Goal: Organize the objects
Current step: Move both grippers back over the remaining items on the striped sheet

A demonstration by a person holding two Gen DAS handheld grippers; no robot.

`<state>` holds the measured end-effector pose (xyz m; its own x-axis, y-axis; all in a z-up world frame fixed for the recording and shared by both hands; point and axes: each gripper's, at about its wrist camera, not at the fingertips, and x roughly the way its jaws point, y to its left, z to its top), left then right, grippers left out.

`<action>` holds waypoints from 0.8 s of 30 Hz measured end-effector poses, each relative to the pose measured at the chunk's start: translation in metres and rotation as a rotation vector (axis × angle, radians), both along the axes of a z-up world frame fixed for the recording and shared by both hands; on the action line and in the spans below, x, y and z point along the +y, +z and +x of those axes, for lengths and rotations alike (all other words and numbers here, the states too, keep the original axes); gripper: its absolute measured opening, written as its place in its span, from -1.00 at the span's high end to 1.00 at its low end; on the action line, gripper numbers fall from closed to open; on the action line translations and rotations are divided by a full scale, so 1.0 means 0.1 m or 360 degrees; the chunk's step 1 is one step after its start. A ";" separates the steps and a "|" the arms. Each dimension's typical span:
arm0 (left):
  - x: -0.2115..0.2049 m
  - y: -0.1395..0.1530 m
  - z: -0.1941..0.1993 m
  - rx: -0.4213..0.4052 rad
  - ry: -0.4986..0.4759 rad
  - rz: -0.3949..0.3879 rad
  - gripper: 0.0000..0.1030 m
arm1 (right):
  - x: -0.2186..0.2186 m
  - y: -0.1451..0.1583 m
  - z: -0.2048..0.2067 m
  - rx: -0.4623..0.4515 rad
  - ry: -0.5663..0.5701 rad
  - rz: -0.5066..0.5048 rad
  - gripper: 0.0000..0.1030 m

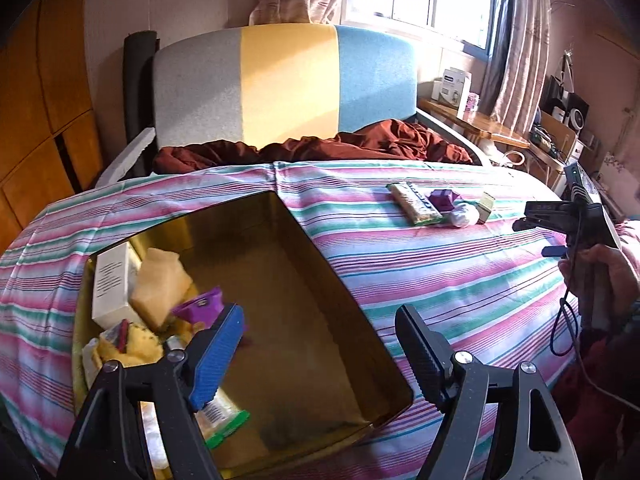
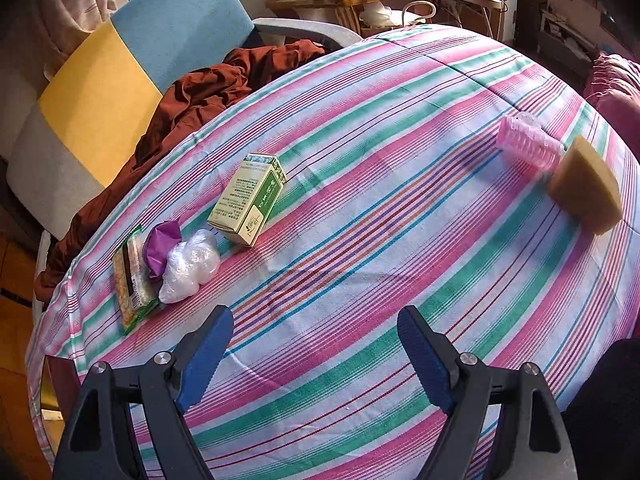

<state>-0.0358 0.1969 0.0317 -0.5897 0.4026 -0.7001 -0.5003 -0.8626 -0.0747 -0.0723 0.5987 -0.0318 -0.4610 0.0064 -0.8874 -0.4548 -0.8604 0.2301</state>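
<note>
Both the left gripper (image 1: 320,340) and right gripper (image 2: 316,344) gape empty, so the right could nudge the green box (image 2: 248,200), mid-left of frame, off the striped sheet (image 2: 360,240), short of the gold tin (image 1: 352,308).

My bed (image 2: 360,208) has a pink-green striped sheet. On it: gold tin (image 1: 256,320), open. Farther up, a cluster: snack pack (image 2: 132,280), purple wrapper (image 2: 160,246) and white plastic wad (image 2: 190,266) touching, green box (image 2: 250,198) just beside. Well apart near the edge: pink roller (image 2: 526,142) touching a tan sponge (image 2: 586,186). Red blanket (image 2: 192,96) bunched at the head.
</note>
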 end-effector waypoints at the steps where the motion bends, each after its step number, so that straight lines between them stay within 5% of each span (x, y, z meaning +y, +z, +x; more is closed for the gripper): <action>1: 0.08 0.01 -0.01 -0.0011 -0.0017 0.0005 -0.53 | -0.01 0.01 0.01 0.0011 0.0002 -0.0006 -0.66; 19: 1.50 -0.24 -0.87 -0.0357 -0.0105 -0.0021 -0.53 | 0.07 0.14 0.09 0.0153 -0.0006 -0.0200 -0.66; 24: 1.86 -0.34 -1.13 -0.0306 -0.0114 -0.0085 -0.52 | 0.05 0.14 0.08 0.0161 0.0028 -0.0259 -0.66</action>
